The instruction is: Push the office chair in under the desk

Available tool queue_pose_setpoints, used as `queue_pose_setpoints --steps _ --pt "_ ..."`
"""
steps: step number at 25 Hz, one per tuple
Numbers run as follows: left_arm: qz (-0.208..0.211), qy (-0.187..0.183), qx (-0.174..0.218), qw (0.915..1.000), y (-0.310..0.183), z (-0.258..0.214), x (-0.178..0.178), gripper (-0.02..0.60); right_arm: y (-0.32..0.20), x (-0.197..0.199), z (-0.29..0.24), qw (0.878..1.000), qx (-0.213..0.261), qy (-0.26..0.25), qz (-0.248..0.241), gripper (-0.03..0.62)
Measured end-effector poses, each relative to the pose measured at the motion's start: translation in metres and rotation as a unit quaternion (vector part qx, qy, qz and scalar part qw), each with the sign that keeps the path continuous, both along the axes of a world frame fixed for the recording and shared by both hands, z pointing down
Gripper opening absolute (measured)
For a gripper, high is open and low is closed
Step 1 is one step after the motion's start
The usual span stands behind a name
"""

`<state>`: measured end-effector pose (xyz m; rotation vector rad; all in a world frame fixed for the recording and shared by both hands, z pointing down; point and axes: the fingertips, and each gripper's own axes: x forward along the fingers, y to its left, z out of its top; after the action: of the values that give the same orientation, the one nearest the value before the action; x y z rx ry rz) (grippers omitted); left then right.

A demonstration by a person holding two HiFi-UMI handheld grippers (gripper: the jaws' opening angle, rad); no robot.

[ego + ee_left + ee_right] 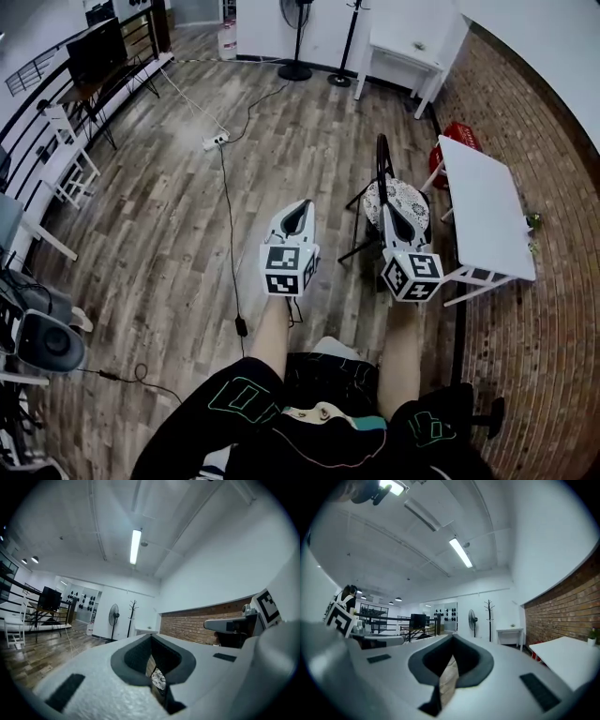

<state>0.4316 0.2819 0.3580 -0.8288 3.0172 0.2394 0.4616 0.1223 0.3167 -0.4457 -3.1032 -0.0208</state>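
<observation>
Chair [413, 195], judged light and rigid, is best pushed at the backrest [381, 156]; left gripper [297, 213] and right gripper [390, 214] are held closed, empty.

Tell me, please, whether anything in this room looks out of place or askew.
The chair stands out on the floor beside the white desk, not tucked under it. A black cable trails loose across the wooden floor from a power strip. Nothing looks spilled or broken.
</observation>
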Motion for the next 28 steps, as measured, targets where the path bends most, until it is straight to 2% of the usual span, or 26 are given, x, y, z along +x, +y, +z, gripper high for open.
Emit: queue_pose_setpoints --steps 6,15,20,23,28 --pt "-0.01 -0.012 0.011 0.9998 0.016 -0.008 -0.006 0.008 -0.005 -0.006 -0.021 1.0 -0.018 -0.013 0.011 0.003" --pt "-0.015 -0.015 0.006 0.9998 0.017 -0.008 -0.033 0.008 -0.006 -0.039 -0.005 1.0 -0.025 0.008 0.009 0.003" --pt "-0.032 0.002 -0.006 0.9995 0.026 0.013 -0.068 0.008 0.004 -0.084 0.019 0.999 -0.036 0.028 -0.009 0.003" --pt "-0.058 0.018 -0.001 0.9982 0.048 0.028 -0.097 0.008 0.018 -0.115 0.029 0.998 -0.038 0.032 -0.024 0.003" --pt "-0.074 0.035 -0.021 0.9965 0.059 0.036 -0.154 0.008 0.036 -0.187 0.039 0.996 -0.046 0.05 -0.05 0.004"
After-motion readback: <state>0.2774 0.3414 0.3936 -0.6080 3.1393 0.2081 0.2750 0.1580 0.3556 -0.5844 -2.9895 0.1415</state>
